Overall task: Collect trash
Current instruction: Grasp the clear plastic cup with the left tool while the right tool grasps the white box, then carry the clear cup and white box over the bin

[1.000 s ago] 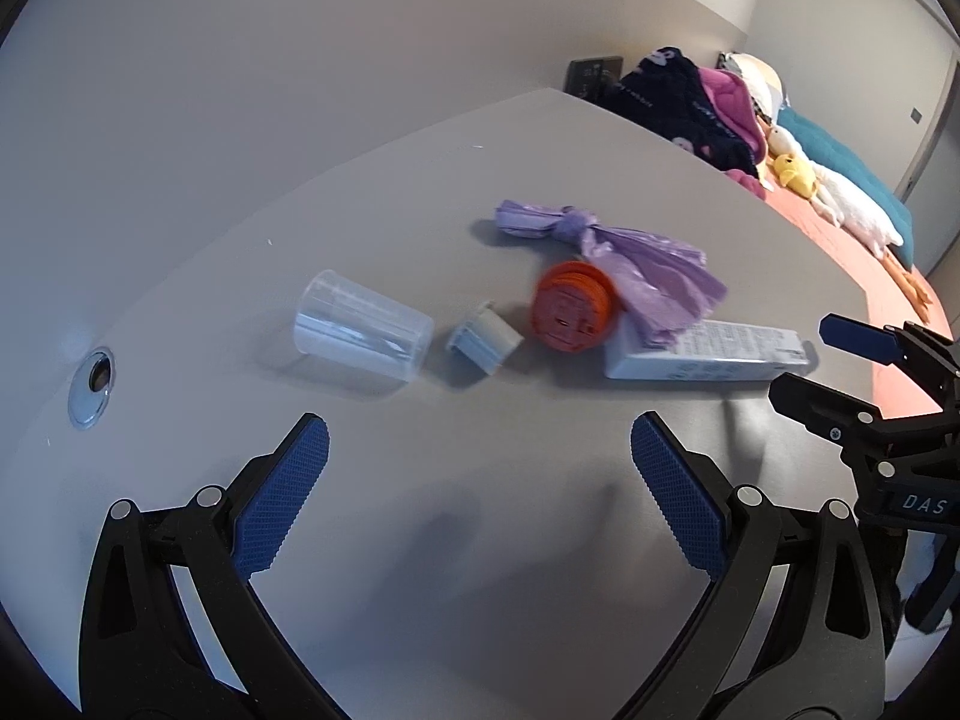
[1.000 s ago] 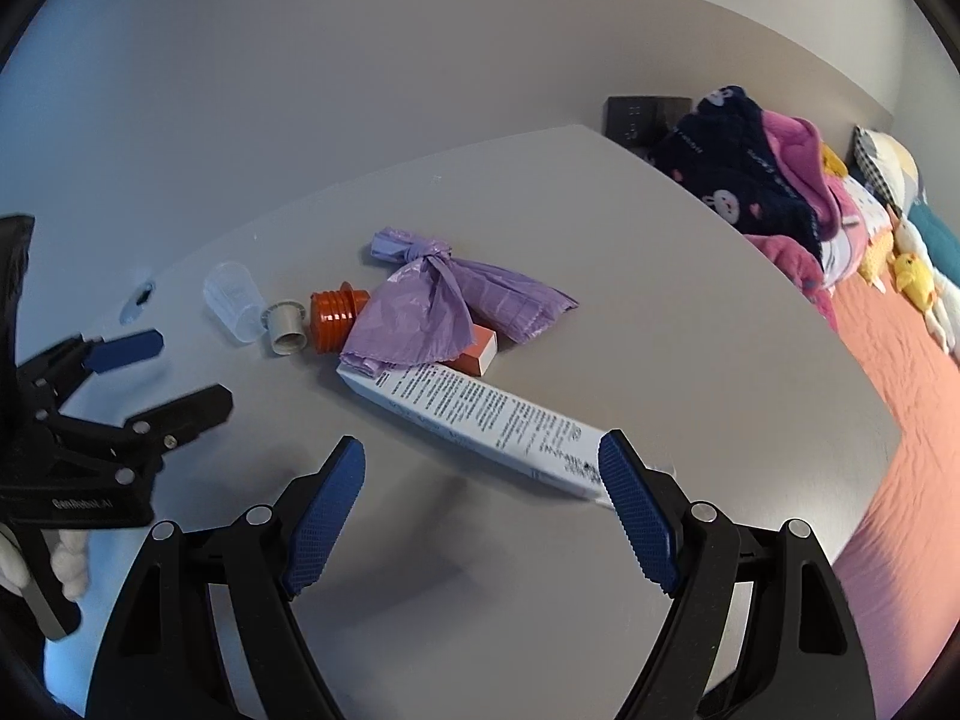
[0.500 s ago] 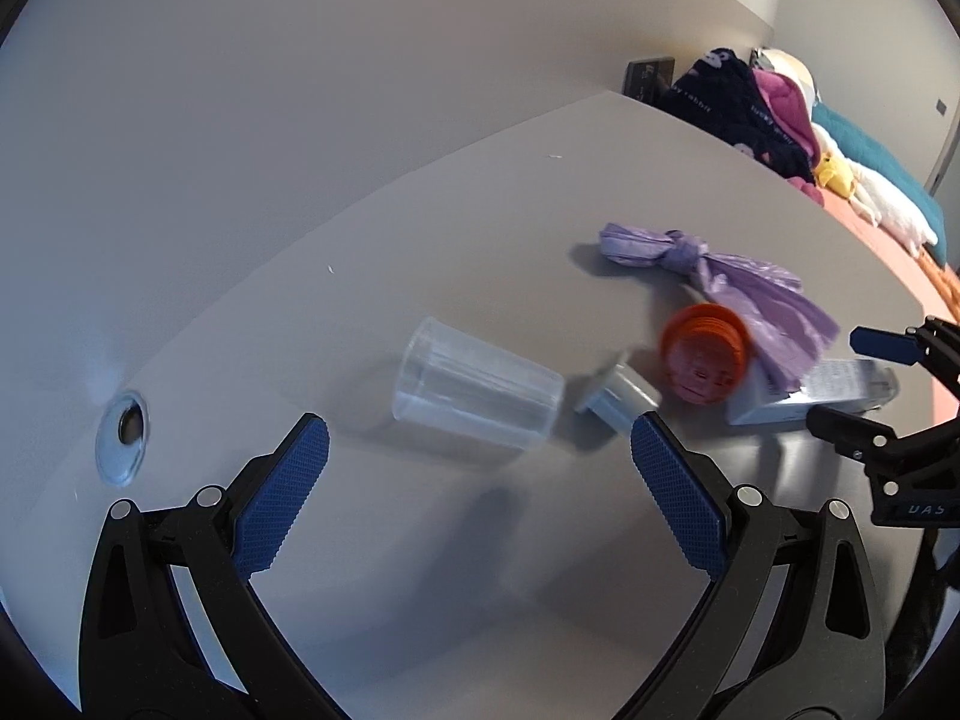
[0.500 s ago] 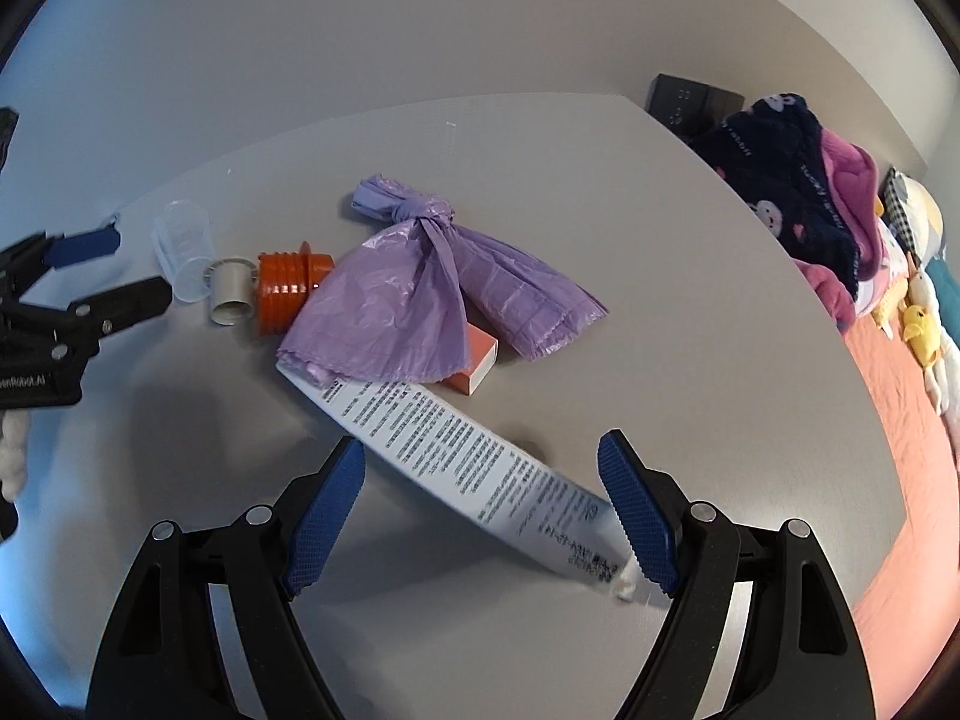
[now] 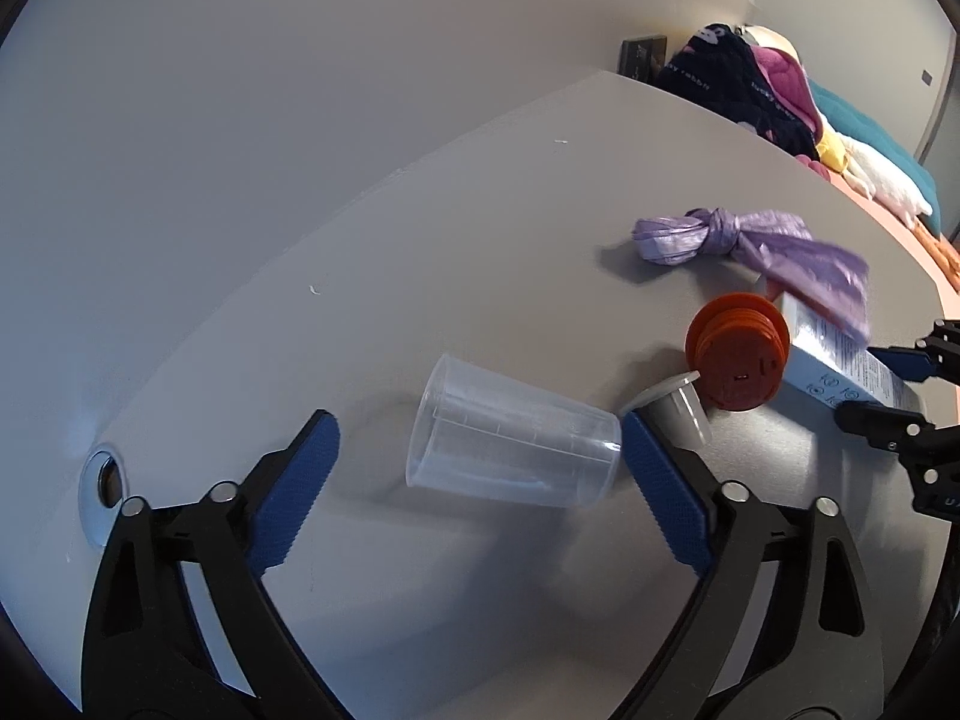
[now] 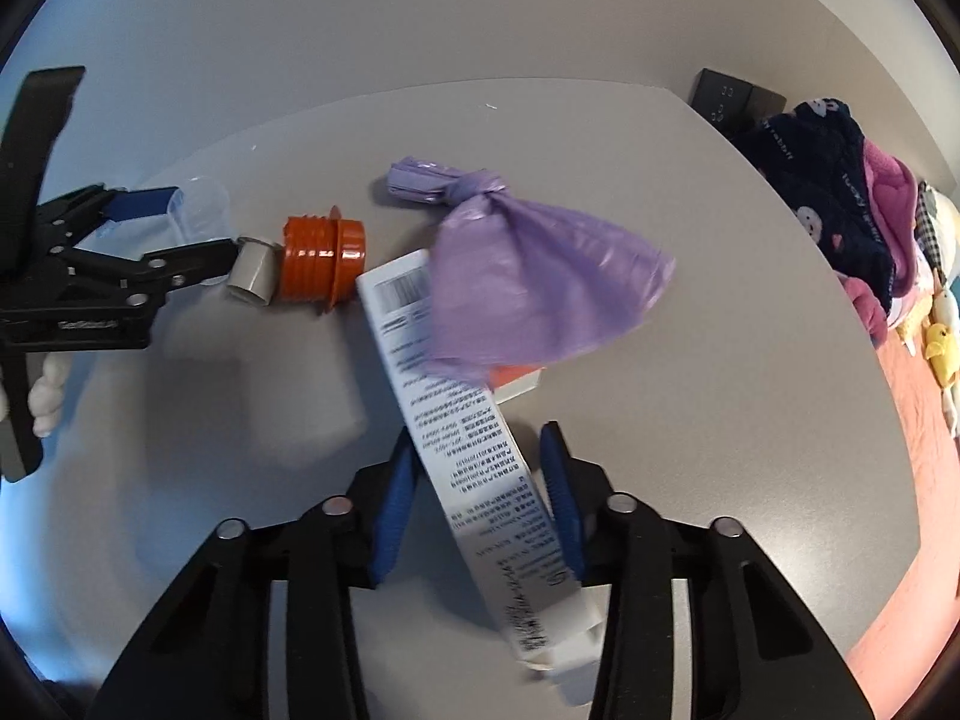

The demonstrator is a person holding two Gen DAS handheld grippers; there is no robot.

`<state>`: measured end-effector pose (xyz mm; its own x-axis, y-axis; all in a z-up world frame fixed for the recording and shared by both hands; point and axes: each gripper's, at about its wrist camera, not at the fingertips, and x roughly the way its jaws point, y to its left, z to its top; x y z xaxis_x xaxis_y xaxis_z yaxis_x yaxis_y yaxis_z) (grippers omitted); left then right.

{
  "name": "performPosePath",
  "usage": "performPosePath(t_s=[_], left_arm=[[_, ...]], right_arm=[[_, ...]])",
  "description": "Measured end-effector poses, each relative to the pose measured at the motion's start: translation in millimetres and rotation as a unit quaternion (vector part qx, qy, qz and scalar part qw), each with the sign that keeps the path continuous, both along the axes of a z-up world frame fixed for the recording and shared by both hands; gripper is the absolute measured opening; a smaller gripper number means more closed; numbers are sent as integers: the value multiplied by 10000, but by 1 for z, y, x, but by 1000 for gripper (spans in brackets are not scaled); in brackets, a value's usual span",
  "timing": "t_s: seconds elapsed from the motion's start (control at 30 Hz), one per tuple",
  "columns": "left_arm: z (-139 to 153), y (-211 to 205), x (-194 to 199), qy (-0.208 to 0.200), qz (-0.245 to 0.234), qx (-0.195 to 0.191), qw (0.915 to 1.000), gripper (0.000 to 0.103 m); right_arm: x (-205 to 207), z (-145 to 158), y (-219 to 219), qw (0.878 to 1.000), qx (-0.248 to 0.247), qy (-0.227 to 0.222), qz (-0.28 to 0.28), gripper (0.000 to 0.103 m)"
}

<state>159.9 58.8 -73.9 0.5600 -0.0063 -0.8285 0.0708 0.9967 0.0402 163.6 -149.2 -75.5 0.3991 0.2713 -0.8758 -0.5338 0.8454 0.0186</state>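
I have the left tongs (image 5: 474, 462) spread wide on either side of the clear plastic cup (image 5: 510, 450), which lies on its side on the grey desk (image 5: 420, 252), so that a squeeze across its wall should pick it up; neither pad touches it yet. The right tongs (image 6: 480, 504) are narrowed around the long white printed box (image 6: 462, 420), and I judge them to be clamped on it or very nearly so, near its end to lever it out from under the knotted purple bag (image 6: 528, 294). That bag drapes over the box and a small orange-and-white carton (image 6: 516, 378). Beside the cup sit a small grey cap (image 5: 675, 414) and an orange ribbed plug (image 5: 738, 354), touching each other. The desk is plain and matte, set against a pale wall, with a metal grommet (image 5: 102, 480) near its edge. Beyond the far corner lie piled clothes (image 6: 840, 192) and plush toys (image 6: 939, 342) on a coral-coloured bed (image 6: 918, 480).
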Motion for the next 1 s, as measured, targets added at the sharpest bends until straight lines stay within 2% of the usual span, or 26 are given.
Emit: performPosePath(t_s=[0.07, 0.1, 0.17, 0.53, 1.0], left_arm=[[-5, 2, 2, 71, -35, -41, 10000, 77], [-6, 2, 2, 109, -35, -70, 9999, 68], [-5, 5, 2, 64, 20, -140, 9999, 59], [16, 7, -15, -86, 133, -382, 9991, 59], [47, -44, -40, -297, -255, -480, 9981, 59]], right_arm=[[0, 0, -2, 9999, 96, 110, -58, 32], [0, 0, -3, 9997, 141, 154, -104, 32], [-1, 0, -6, 9993, 218, 221, -190, 31], [-17, 11, -21, 9974, 519, 274, -427, 31], [-48, 37, -56, 9929, 895, 167, -772, 31]])
